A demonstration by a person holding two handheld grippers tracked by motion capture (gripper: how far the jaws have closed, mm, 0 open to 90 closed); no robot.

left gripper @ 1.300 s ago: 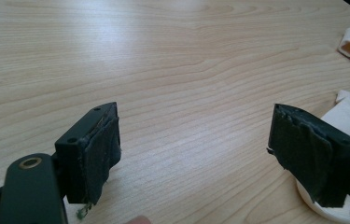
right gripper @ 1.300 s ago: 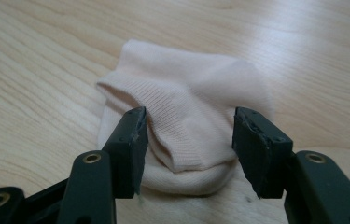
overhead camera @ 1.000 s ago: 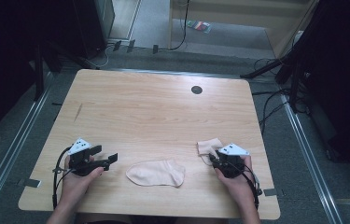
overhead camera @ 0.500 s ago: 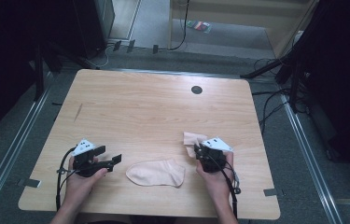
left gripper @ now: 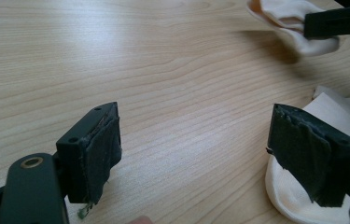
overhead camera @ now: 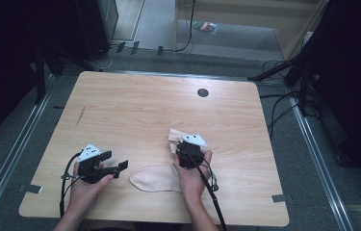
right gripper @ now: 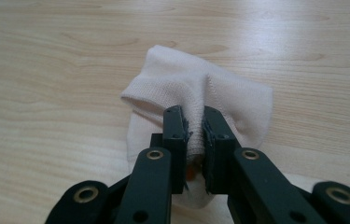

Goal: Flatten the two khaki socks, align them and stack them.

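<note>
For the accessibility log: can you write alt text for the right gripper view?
The right gripper pinches a fold of a cream sock between its two black jaws, the sock bunched just above a light wooden table.

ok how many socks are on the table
2: one sock lies flat near the front edge between the hands; the other sock is pinched in the right hand-held gripper, just behind it.
</note>
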